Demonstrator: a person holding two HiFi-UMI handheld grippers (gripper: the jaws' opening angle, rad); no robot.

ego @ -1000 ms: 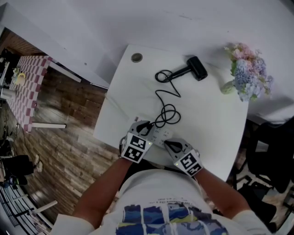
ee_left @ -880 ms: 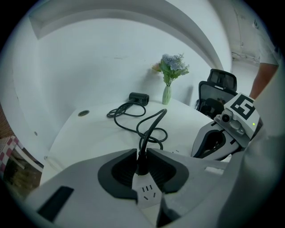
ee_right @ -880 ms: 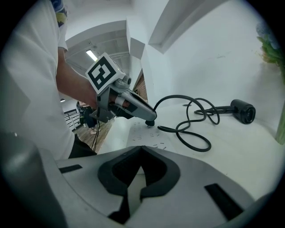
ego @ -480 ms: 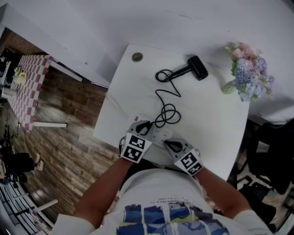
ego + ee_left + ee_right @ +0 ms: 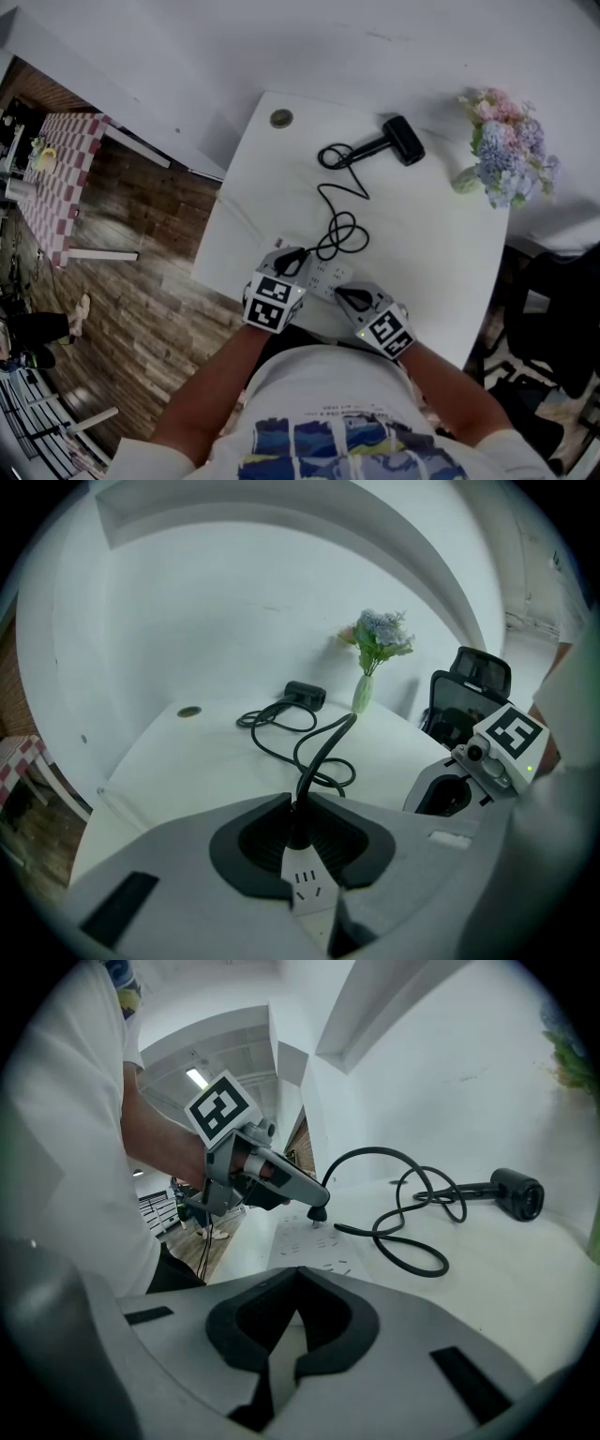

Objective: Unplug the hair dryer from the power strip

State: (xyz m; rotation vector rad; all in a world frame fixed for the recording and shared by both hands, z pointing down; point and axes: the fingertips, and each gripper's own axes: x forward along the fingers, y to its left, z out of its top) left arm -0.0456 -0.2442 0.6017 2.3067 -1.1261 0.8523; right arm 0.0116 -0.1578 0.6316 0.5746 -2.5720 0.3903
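While a pale vase [image 5: 464, 180] holding pink and blue flowers [image 5: 506, 145] stands at the white table's [image 5: 422, 253] right edge, the black hair dryer [image 5: 398, 139] lies on its side at the far end. Its cord [image 5: 342, 202] loops back to the white power strip [image 5: 323, 277] by the near edge. The left gripper [image 5: 298, 255] is closing, jaws narrow, on the black plug [image 5: 319, 1209] at the strip. The right gripper [image 5: 345, 295] pinches the strip's end.

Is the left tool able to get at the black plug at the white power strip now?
Probably yes: the black plug sits between the jaws of the left tool, which are closing on it at the white power strip; nothing is in the way.
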